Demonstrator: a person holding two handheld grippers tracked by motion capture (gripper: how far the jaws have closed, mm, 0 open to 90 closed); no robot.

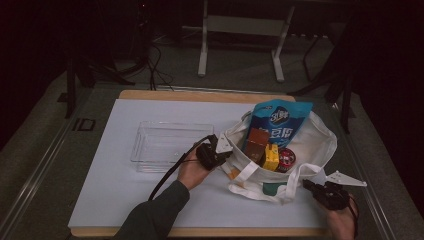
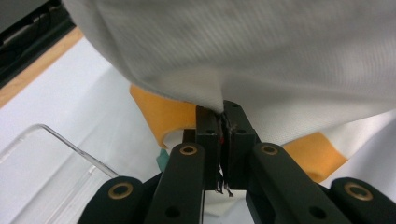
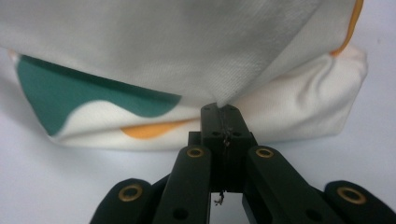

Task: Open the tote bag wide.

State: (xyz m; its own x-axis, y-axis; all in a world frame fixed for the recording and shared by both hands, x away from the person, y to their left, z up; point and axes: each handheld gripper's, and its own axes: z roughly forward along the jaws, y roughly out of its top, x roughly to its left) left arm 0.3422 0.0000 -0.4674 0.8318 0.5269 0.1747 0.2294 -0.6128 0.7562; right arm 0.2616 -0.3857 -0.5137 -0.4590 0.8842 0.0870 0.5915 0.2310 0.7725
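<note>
A white cloth tote bag (image 1: 315,142) with orange and green patches lies open on the white table mat (image 1: 115,185). Inside it are a blue snack pouch (image 1: 278,120), a brown box (image 1: 257,140), a yellow box (image 1: 271,157) and a round red tin (image 1: 286,159). My left gripper (image 1: 220,150) is shut on the bag's left rim; in the left gripper view the white cloth (image 2: 280,51) is pinched between the jaws (image 2: 223,116). My right gripper (image 1: 309,186) is shut on the bag's front right edge, with cloth (image 3: 140,51) clamped at its tips (image 3: 222,112).
A clear plastic tray (image 1: 170,145) stands on the mat left of the bag, close to my left hand. The table's wooden edge (image 1: 200,95) runs along the back. Cables and a metal frame (image 1: 240,30) sit on the floor beyond.
</note>
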